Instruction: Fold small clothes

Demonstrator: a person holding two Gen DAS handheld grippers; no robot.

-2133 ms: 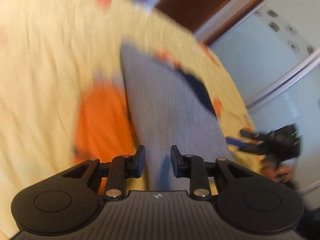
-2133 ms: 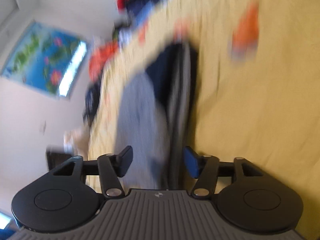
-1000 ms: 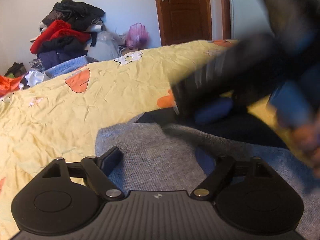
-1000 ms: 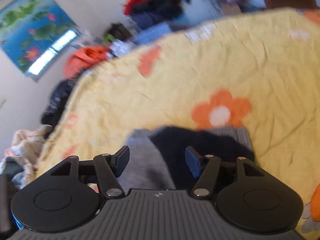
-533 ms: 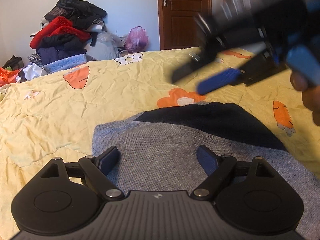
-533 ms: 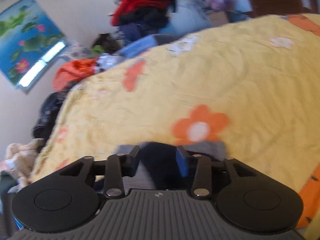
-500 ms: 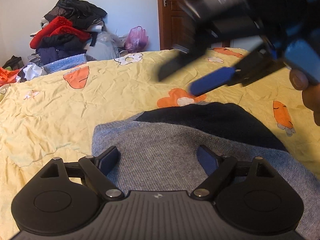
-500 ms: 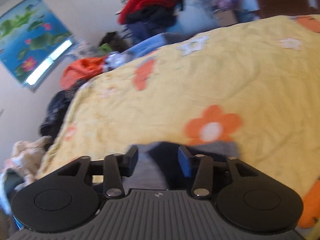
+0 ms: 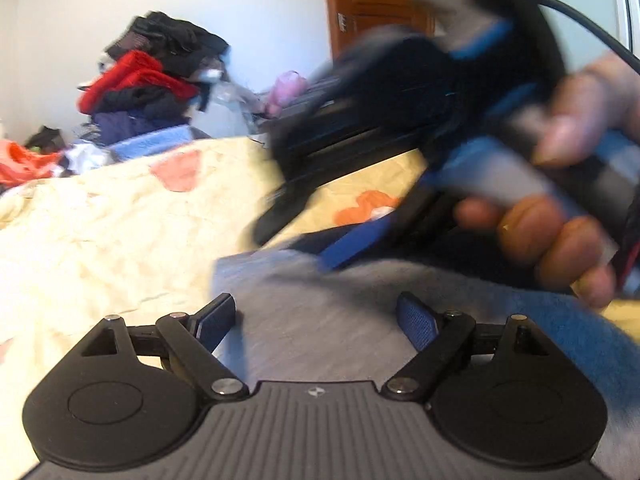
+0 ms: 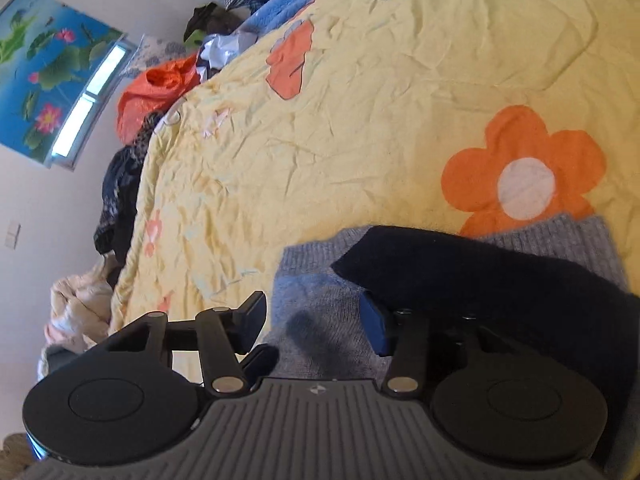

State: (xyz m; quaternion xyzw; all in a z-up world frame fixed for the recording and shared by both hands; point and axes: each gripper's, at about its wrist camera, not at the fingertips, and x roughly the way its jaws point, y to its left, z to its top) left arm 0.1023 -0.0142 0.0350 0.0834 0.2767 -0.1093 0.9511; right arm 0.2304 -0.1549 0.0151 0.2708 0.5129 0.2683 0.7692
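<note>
here the grey sweater (image 10: 320,320) with a dark navy part lies flat on the yellow flowered bedsheet (image 10: 360,120). the left gripper (image 9: 316,320) hovers over the grey knit, jaws spread wide, nothing between the pads. the right gripper (image 10: 316,320) is half spread and has just been closing, grey cloth below the gap, pads not pressing it. clothes pile (image 9: 152,80) sits by the wall.
</note>
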